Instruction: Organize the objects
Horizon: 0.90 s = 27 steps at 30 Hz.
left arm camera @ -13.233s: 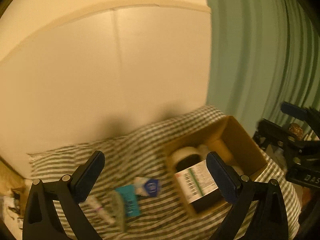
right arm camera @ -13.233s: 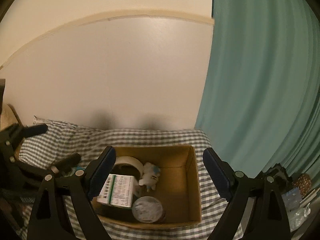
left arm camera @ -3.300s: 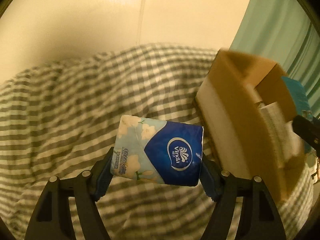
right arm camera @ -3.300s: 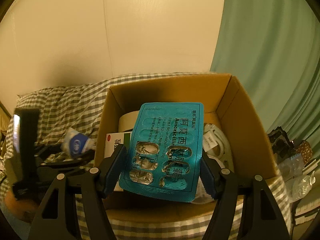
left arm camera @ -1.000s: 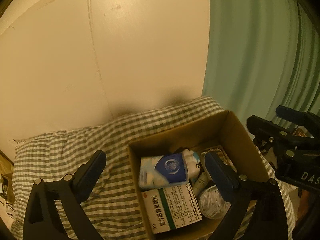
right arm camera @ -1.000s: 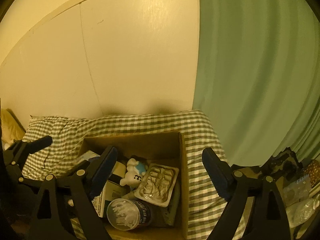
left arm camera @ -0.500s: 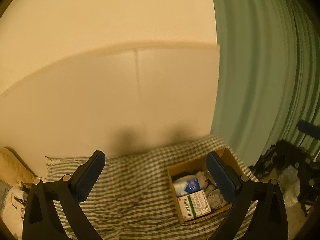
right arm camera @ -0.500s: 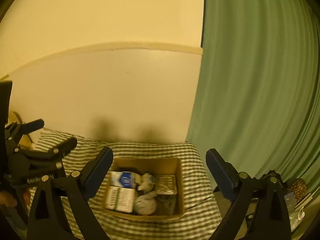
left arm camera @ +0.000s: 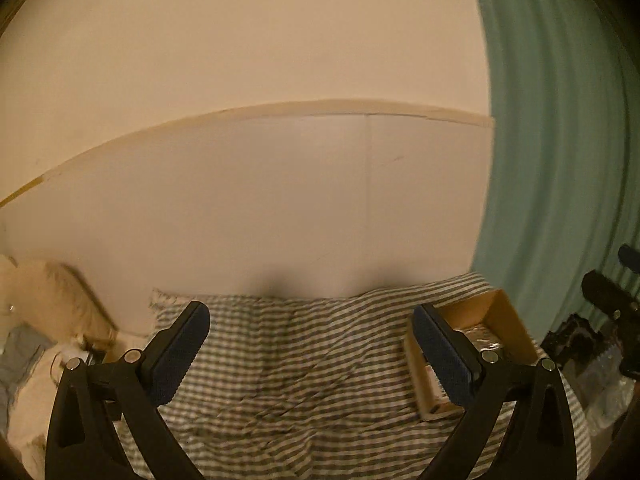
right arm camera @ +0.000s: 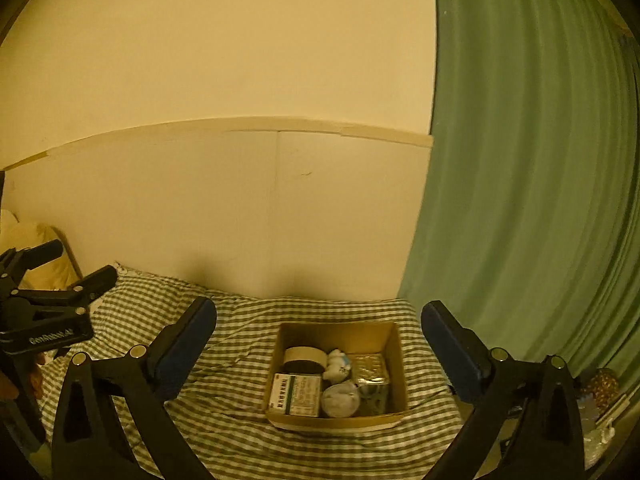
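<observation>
Right gripper point(right arm camera: 318, 354): black frame, blue pads, jaws spread wide, nothing held, raised well above the bed and aimed down at it. Left gripper point(left arm camera: 312, 354): same build, likewise wide and unladen, held high. Below: open brown cardboard box point(right arm camera: 394, 364) on green-and-white checked cloth point(right arm camera: 240, 396), holding white-and-green medicine carton point(right arm camera: 296, 395), tape roll point(right arm camera: 305, 357), silver blister pack point(right arm camera: 368, 368).

matt cardboard box point(right arm camera: 394, 364), checked cloth cover point(right arm camera: 240, 364)
</observation>
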Tool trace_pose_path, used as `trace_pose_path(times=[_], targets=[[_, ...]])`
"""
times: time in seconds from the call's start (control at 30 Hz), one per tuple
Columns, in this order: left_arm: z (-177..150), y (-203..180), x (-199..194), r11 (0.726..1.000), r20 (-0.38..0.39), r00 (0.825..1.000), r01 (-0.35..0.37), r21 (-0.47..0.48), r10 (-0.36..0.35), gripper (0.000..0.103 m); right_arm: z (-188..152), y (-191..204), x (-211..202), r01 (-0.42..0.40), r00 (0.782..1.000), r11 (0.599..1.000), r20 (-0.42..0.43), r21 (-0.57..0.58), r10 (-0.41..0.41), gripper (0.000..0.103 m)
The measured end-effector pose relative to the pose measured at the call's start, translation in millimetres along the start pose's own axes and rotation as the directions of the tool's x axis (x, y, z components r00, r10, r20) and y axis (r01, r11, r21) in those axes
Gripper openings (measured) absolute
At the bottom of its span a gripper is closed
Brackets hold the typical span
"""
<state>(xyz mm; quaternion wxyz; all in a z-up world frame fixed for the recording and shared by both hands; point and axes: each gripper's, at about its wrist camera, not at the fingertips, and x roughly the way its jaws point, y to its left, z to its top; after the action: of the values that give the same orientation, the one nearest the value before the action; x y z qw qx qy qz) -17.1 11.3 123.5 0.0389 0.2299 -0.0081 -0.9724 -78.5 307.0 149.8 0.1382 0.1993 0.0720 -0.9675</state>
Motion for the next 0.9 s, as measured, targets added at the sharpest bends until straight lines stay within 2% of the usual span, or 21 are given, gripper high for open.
trace_pose_path(times=[0.27,0.47,0.9], targets=[[-53.4,-5.2,31.3,0.999,0.004,0.999,-0.035,-0.003,0.035,0.103,-50.1,19.1,59.5,-0.019,0.999,1.000,-0.034,0.000,0.019,0.103],[-75.6,3.0,51.2,0.998,-0.006,0.999,-0.041,-0.045,0.041,0.103,-85.7,15.8,85.6,-0.022,0.998,0.999,-0.066,0.023,0.023,0.103],[-80.6,3.4,53.8,0.998,-0.031,0.999,-0.035,-0.054,0.033,0.103,-91.8,3.0,92.0,-0.003,0.998,0.999,-0.065,0.041,0.005,0.103]])
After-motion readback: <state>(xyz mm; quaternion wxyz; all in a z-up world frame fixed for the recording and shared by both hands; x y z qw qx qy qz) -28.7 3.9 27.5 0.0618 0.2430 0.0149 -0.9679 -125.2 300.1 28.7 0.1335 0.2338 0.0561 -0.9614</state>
